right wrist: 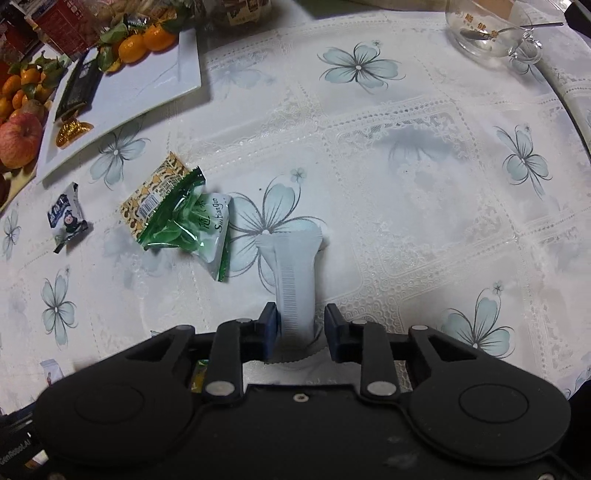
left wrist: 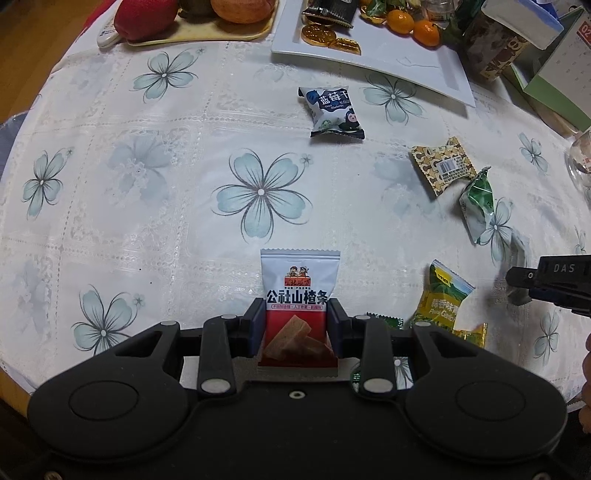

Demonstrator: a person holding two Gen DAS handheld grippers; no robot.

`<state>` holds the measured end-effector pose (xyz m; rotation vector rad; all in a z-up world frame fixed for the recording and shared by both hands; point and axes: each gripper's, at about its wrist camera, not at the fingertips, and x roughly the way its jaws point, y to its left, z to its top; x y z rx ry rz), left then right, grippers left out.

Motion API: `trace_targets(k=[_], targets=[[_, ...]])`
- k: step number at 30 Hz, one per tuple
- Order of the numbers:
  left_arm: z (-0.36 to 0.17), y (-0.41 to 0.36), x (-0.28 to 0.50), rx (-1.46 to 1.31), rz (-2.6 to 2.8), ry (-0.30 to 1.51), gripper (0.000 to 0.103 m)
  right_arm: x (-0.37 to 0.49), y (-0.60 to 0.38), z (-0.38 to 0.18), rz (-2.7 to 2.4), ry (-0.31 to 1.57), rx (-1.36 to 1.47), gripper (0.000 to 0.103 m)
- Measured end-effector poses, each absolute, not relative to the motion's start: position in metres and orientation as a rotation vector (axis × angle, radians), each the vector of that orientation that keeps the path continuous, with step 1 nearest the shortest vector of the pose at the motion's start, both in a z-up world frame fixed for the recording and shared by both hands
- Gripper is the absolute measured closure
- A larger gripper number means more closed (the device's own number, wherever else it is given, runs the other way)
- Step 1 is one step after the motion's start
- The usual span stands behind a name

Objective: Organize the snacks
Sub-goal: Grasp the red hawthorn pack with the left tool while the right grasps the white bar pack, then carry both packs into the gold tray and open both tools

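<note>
**Ana:** Hawthorn-strip packet (left wrist: 298, 306) sits pinched in the left gripper (left wrist: 291, 325), both pads pressed on its flanks at six o'clock in the left wrist view, white top poking forward, red lower half showing brown strips.

**Ben:** And the right gripper (right wrist: 299, 330)?

**Ana:** It has a white packet (right wrist: 295, 280) between its fingers, seam side up. The left pad touches; on the right I see a sliver of gap, so I'd call it a loose pinch at best.

**Ben:** Risk there?

**Ana:** That one could slip or twist out on a lift, I reckon, since slick film gives little grip. The hawthorn packet is held low, so its top may flop.

**Ben:** Where would they go?

**Ana:** Likely the white square plate (left wrist: 388, 59) at one o'clock, already carrying gold coins (left wrist: 319, 34) and mandarins (left wrist: 413, 26). On the way lie the blueberry packet (left wrist: 334, 110) at twelve and the green wrapper (left wrist: 478, 206) at three; a low carry could knock them.

**Ben:** Anything else close?

**Ana:** A garlic-pea packet (left wrist: 441, 302) lies just beside the left gripper at four o'clock.
</note>
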<state>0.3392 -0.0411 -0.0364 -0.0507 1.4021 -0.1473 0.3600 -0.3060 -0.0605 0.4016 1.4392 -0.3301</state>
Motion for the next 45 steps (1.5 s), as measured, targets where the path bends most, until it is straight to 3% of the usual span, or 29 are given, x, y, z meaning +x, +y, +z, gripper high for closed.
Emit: trace_targets(k=[13,21,32,45], targets=[[0.019,-0.029,0.262,0.025,-0.133,1.171,0.06,0.257,-0.315,0.033,-0.16,1.086,0.505,0.074],[0.01,-0.021,0.184,0.036,-0.193,1.112,0.06,0.151,-0.293,0.031,-0.087,1.02,0.522,0.075],[-0.006,-0.012,0.113,-0.007,-0.194,1.183,0.06,0.077,-0.263,0.024,-0.044,1.056,0.493,0.075],[0.01,-0.051,0.095,-0.014,-0.257,1.356,0.06,0.069,-0.245,0.03,0.01,1.404,0.568,0.075]])
